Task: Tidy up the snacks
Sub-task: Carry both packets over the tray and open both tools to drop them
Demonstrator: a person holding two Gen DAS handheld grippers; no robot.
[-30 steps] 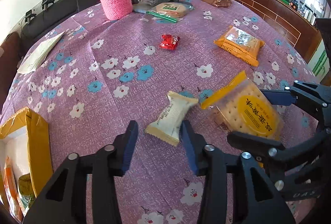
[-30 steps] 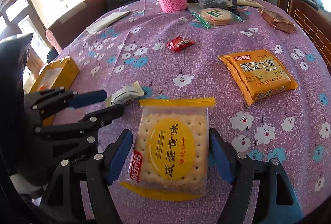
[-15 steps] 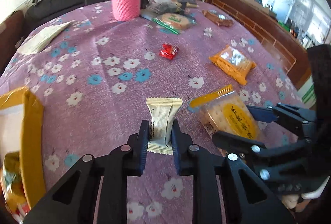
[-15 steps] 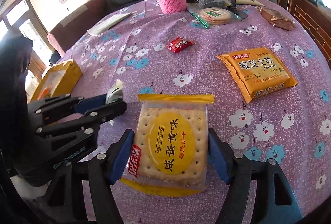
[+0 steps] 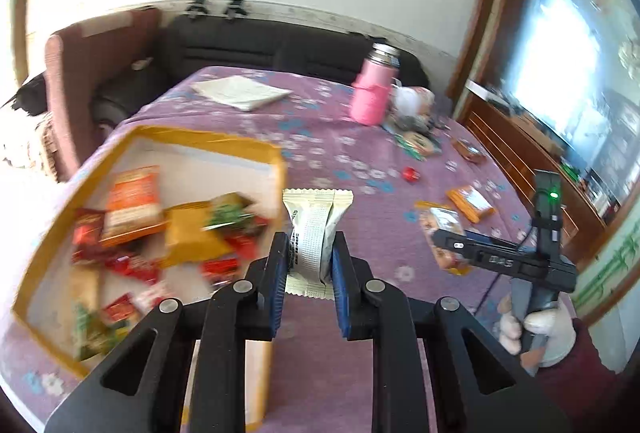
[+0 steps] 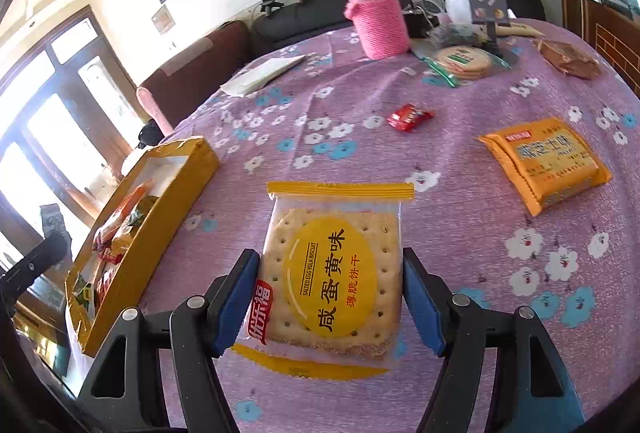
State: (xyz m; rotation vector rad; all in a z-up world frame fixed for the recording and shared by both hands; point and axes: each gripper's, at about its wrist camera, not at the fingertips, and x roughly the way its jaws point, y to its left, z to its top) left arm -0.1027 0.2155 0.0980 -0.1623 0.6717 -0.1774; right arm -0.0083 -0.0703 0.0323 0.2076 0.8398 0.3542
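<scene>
The left tool (image 5: 307, 263) is clamped nearly closed on a white wafer pack (image 5: 316, 229), held upright and clear of the desk (image 5: 352, 153), just beside the near-right rim of the yellow box (image 5: 200, 139) where snacks already lie. Held by its lower half, the pack should drop flat once released over the box. The right tool (image 6: 330, 299) is set wide, its pads against both sides of the egg-yolk biscuit pack (image 6: 334, 269), apparently lifted a little off the cloth. The box sits at the desk's left edge, so a drop should land well inside the rim. Between the tools the desk is bare; an orange pack (image 6: 546, 163) and a red candy (image 6: 410, 117) lie farther off.
</scene>
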